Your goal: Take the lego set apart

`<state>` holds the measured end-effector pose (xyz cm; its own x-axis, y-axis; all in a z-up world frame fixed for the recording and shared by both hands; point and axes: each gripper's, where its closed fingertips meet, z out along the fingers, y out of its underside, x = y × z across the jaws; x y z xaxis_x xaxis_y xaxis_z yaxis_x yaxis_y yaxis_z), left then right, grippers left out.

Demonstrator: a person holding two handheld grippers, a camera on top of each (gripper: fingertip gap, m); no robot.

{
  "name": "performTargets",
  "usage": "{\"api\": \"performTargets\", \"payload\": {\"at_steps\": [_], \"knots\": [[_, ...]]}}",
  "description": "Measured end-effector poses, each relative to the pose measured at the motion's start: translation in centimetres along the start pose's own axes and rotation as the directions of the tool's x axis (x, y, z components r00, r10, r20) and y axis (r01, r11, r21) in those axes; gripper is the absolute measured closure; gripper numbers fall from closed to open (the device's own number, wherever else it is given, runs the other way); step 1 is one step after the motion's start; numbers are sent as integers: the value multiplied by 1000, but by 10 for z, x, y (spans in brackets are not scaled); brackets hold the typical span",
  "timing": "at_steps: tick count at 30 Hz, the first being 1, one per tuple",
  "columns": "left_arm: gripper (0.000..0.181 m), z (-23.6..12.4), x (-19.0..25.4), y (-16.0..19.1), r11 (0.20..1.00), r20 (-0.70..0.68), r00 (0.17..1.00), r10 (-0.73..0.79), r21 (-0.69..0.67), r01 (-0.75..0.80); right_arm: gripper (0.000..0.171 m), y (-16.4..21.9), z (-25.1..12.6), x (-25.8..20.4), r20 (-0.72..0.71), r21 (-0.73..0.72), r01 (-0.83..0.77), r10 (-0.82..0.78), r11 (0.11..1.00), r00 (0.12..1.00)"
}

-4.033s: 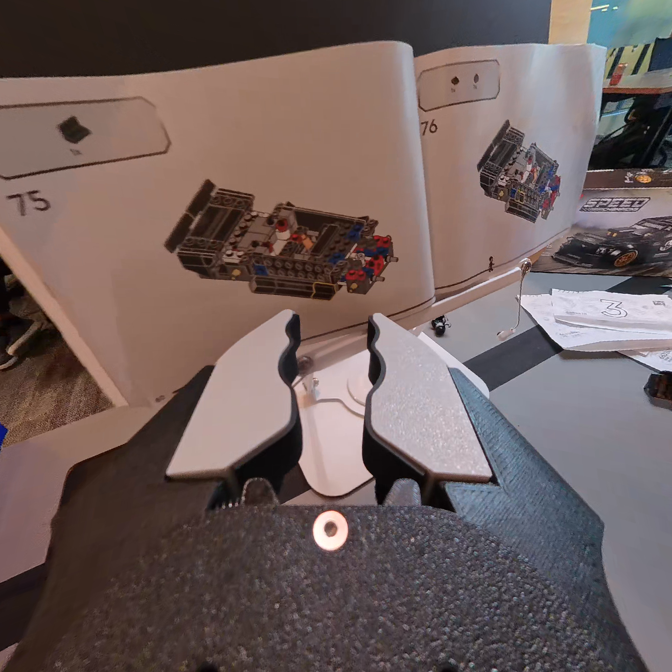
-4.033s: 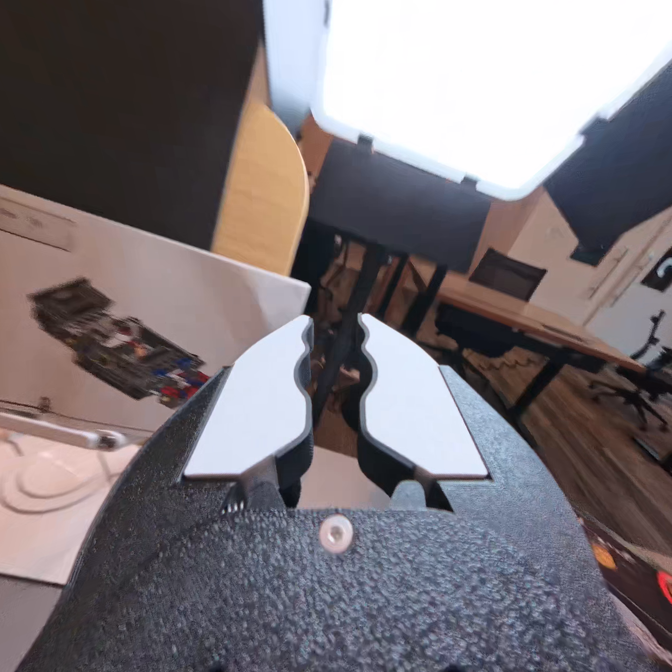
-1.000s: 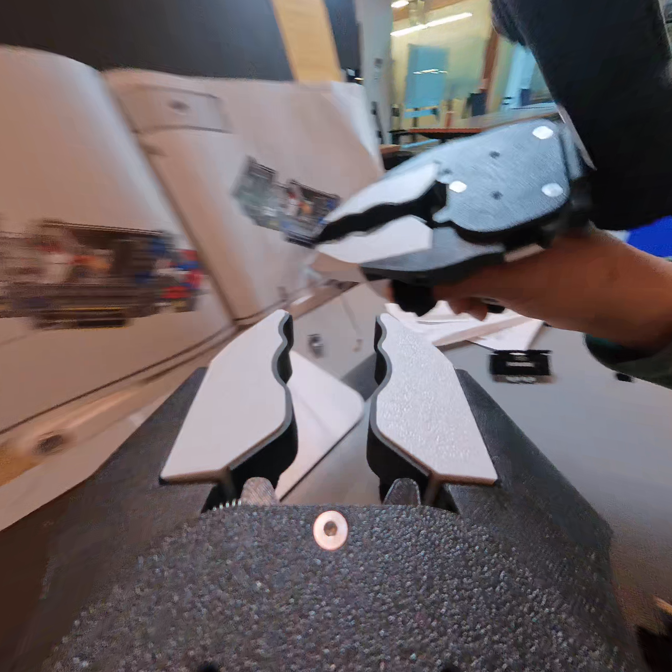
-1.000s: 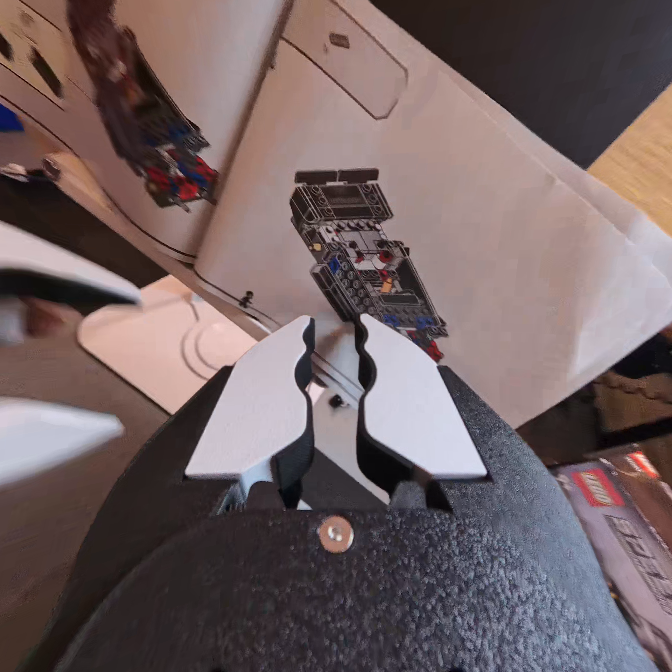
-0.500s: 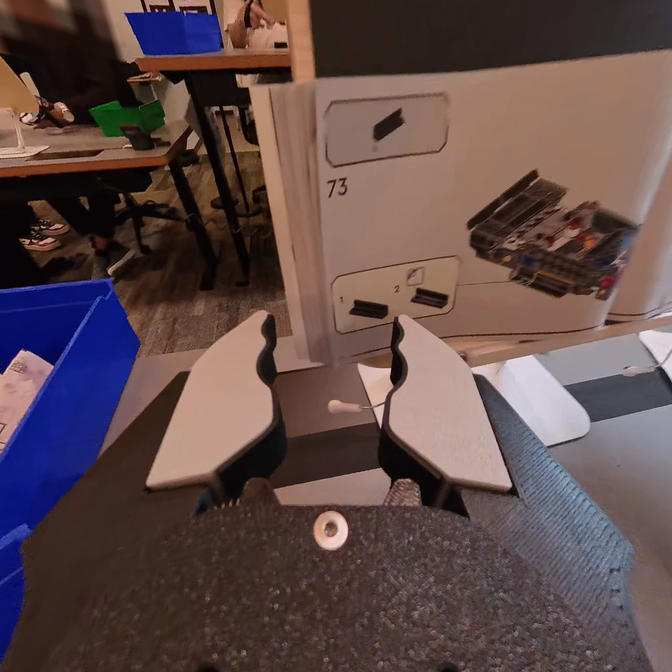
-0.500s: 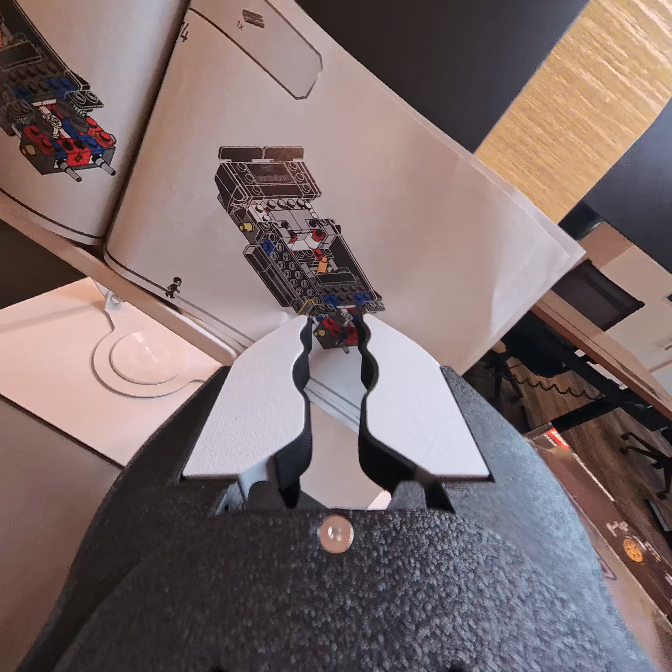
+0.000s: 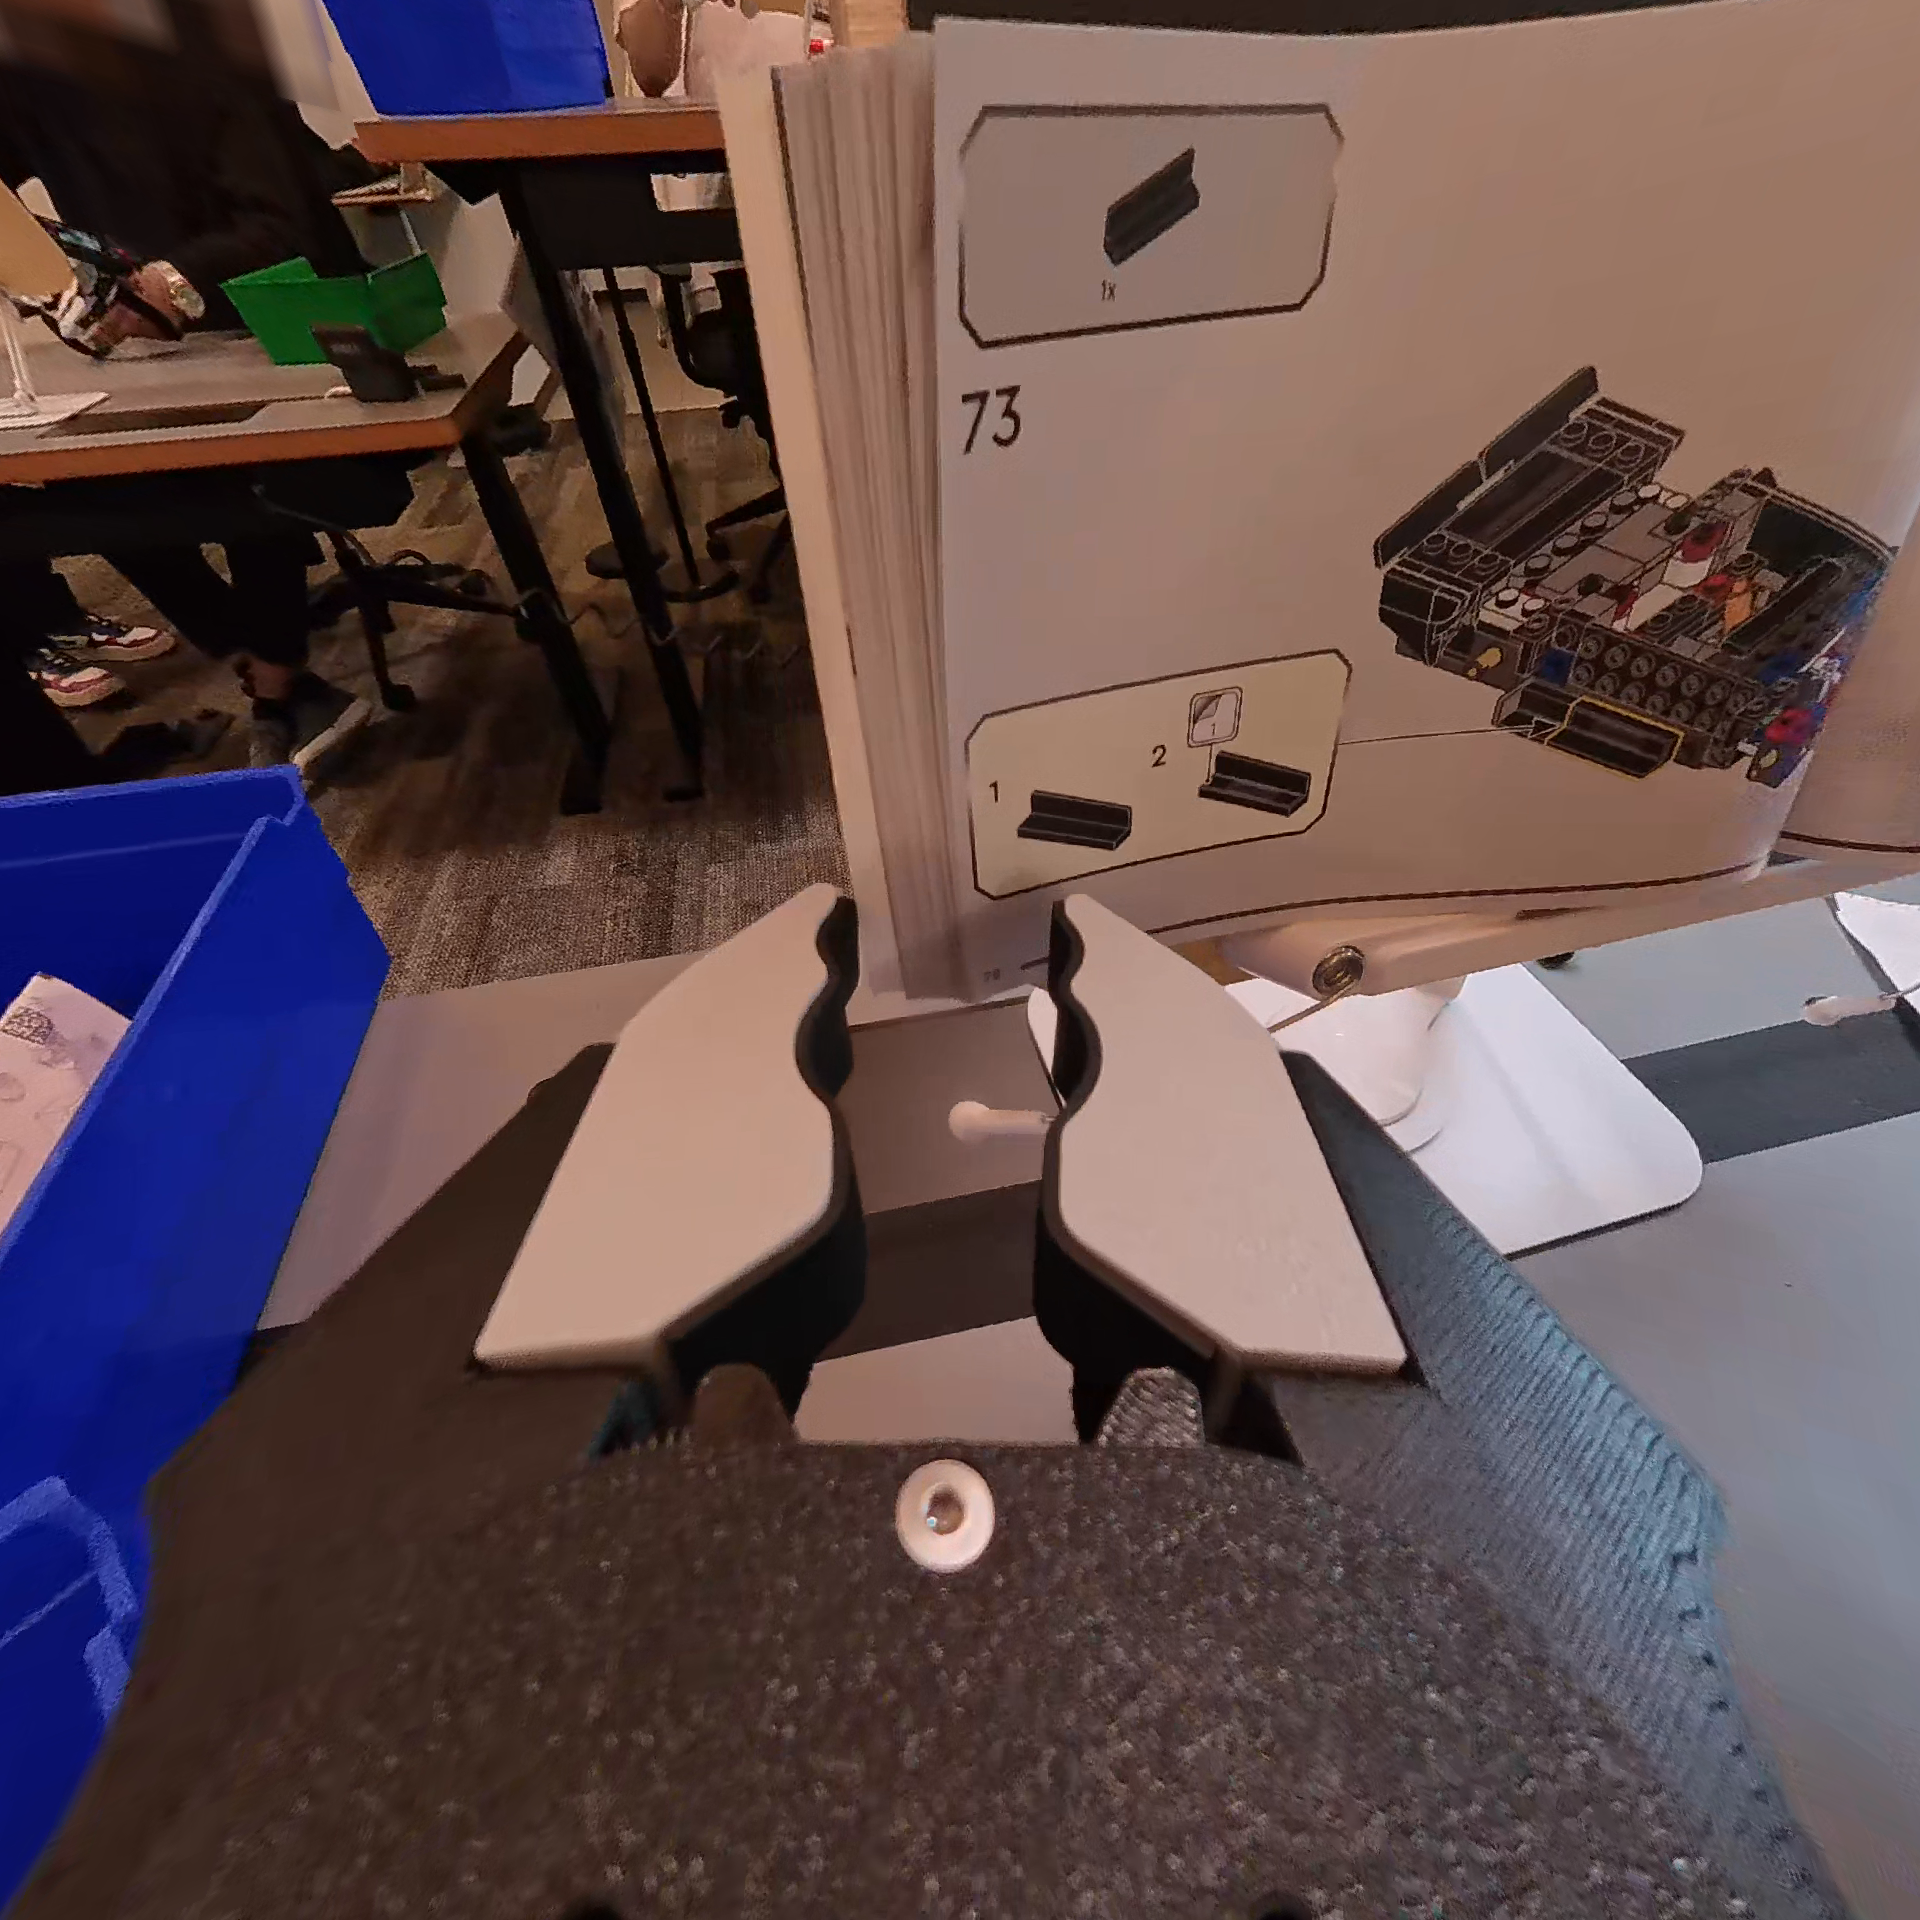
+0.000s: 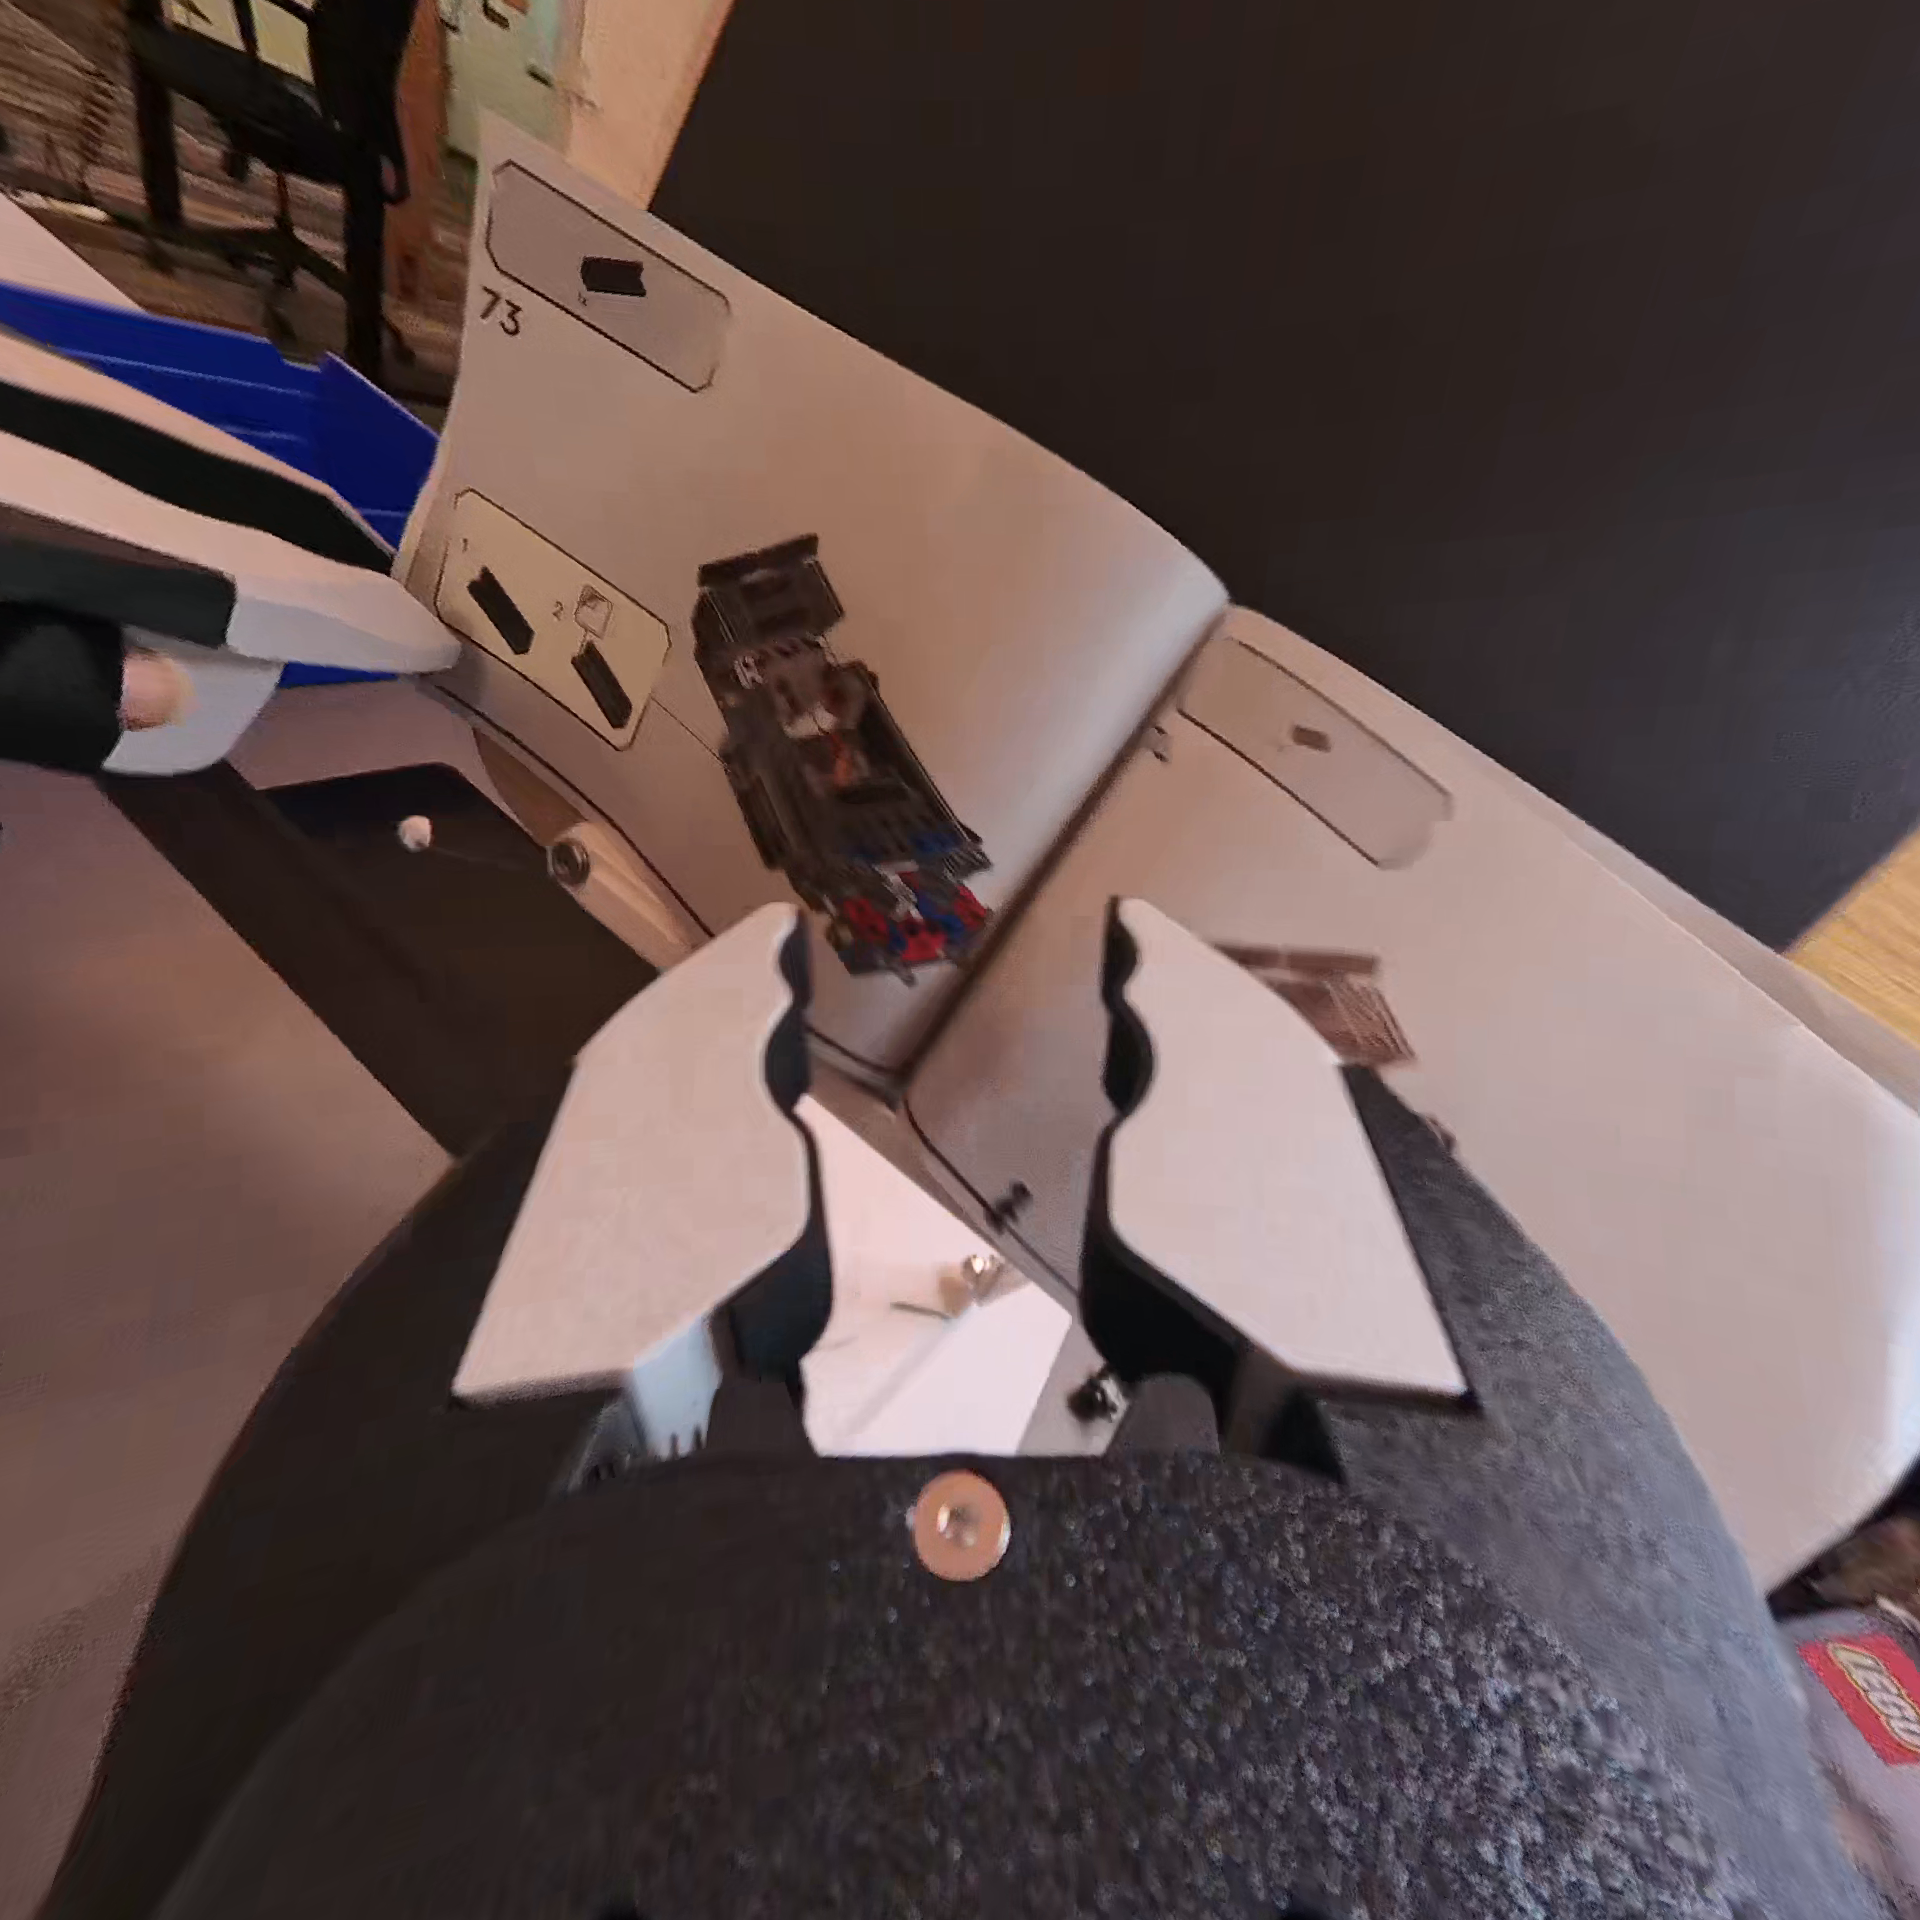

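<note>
- Desk [image 7: 1714,1351]: grey with a dark stripe, lower right of the left view.
- Booklet [image 7: 1455,416]: open, upright on a white stand [image 7: 1507,1122], upper right of the left view; centre of the right view [image 8: 935,582].
- Blue bin [image 7: 156,1039]: left edge, left view.
- Left claw [image 7: 951,940]: parted, empty, tips at the booklet's lower left corner.
- Right claw [image 8: 956,945]: wide apart, empty, facing the booklet's fold.
- Lego set: only a box corner [image 8: 1860,1704] shows, lower right of the right view.

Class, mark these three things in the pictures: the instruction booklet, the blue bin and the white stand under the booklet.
instruction booklet [image 7: 1455,343]: left wrist view, on the open left page.
blue bin [image 7: 197,1060]: left wrist view, on its outer side wall.
white stand [image 7: 1538,1122]: left wrist view, on its flat base plate.
</note>
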<state>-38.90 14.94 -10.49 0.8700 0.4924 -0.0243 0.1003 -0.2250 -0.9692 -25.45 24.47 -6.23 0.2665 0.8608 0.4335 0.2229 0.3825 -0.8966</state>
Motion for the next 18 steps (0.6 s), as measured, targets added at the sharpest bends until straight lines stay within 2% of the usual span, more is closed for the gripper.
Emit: {"api": "performTargets", "payload": {"at_steps": [2,5,8,10,16,18], "knots": [[145,-1,1,0,1000,-4,1000,-3,-1,3,89,-7,19,-3,-94,0,57,-57,998,994],[142,-5,4,0,1000,-19,1000,-3,-11,3,79,-7,41,0,-218,-27,164,-166,986,962],[141,-13,6,-3,1000,-42,999,7,-3,-8,88,-6,45,2,-247,-8,185,-181,983,952],[142,-18,6,-8,1000,-53,999,12,18,-12,103,-7,41,6,-247,25,180,-169,983,954],[142,-25,27,-25,996,-134,991,18,85,-7,130,-10,28,12,-114,99,119,-107,988,988],[140,-25,36,-29,995,-158,986,44,97,-28,134,-9,23,16,-79,107,95,-86,990,993]]}}
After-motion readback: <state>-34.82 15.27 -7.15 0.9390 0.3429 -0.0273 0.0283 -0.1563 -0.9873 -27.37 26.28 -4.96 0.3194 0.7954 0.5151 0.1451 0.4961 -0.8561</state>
